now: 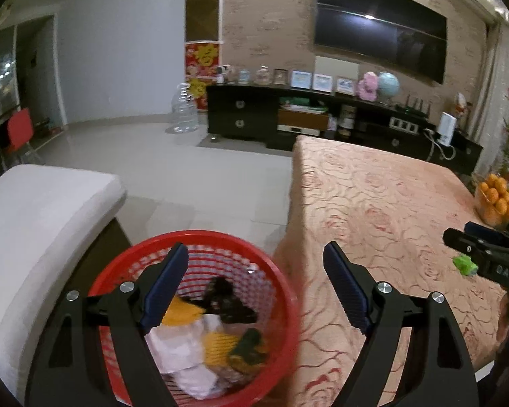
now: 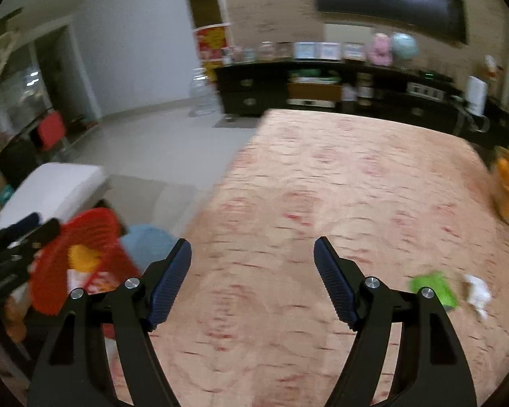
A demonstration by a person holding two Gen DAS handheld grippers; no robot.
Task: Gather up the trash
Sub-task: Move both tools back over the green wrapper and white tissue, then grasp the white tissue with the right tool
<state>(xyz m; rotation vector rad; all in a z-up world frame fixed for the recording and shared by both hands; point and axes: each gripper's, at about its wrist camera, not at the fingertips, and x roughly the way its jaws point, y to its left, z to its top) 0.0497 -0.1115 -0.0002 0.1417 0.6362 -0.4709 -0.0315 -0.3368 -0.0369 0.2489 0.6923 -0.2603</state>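
Both claws gape empty. The left claw (image 1: pixel 256 254) hangs over the red bin (image 1: pixel 285 291); a green wrapper (image 2: pixel 432 288) lies right of the right claw (image 2: pixel 252 247), on the table (image 2: pixel 322 186).

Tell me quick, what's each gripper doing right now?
Left gripper: open, holding nothing, above the red basket.
Right gripper: open, holding nothing, over the table.
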